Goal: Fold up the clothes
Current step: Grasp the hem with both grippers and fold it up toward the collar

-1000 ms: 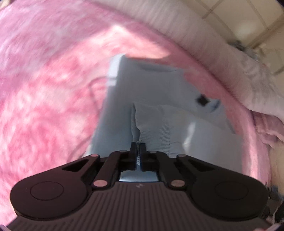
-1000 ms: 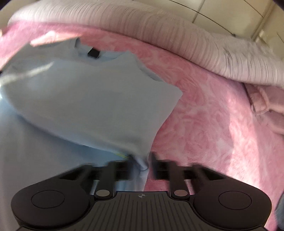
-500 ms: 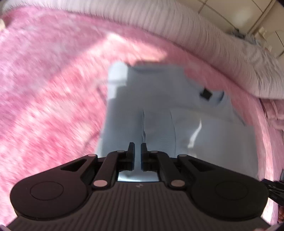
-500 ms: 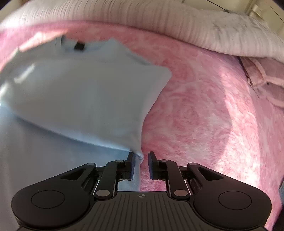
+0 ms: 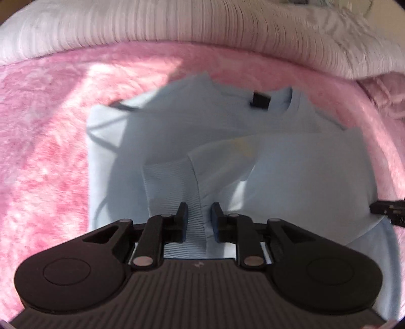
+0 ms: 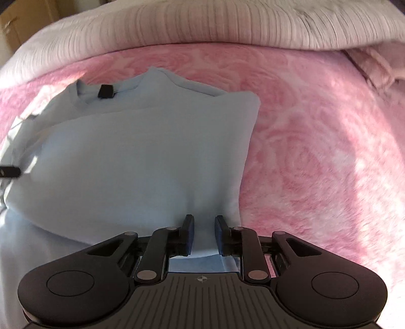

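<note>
Both grippers spread over a light blue sweatshirt (image 5: pixel 291 177) lying half folded on a pink blanket (image 5: pixel 43 157)

Left gripper (image 5: pixel 199 215): jaws apart, the ribbed hem band (image 5: pixel 172 184) between them, not pinched. Right gripper (image 6: pixel 204 229): jaws apart astride the folded right edge of the cloth. Lower body doubled up toward the collar, where a black neck label (image 6: pixel 106 91) shows; beyond the blanket, a ribbed white quilt (image 6: pixel 227 22); motion blur softens the edges
</note>
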Available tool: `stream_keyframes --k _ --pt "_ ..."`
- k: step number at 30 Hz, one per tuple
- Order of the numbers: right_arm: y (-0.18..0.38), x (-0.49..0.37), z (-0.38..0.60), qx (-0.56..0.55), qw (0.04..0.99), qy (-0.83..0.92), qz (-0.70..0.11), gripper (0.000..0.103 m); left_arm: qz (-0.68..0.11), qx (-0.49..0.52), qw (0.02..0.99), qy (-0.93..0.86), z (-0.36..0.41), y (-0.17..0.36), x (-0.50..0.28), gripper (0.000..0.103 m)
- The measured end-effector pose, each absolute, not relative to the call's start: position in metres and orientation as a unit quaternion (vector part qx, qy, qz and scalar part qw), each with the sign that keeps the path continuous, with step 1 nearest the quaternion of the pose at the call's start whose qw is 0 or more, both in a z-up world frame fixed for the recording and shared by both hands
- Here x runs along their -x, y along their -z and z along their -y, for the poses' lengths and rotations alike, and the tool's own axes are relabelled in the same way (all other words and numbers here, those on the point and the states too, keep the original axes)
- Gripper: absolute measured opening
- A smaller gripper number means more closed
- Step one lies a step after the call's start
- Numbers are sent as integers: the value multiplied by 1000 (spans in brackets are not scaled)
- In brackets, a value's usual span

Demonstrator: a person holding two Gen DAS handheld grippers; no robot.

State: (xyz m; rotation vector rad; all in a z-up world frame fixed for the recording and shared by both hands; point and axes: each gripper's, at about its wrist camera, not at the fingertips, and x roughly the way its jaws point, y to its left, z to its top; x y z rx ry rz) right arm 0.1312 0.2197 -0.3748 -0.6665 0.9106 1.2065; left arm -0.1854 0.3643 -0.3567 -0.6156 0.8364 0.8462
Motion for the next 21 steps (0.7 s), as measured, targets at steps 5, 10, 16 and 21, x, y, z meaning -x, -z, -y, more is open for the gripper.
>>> stream_keyframes --k 5,10,16,21 --pt "374 -122 -215 298 681 -527 -413 24 -404 294 770 -397 -355 362 196 17" --pt "373 -108 -218 308 689 -504 -420 25 -406 306 766 -394 -350 357 207 16" --pt "360 -82 -181 289 695 -473 -458 25 -427 332 753 -374 -325 353 237 16" --pt "369 -54 -137 295 690 -426 -506 25 -464 340 737 -355 -286 364 265 16"
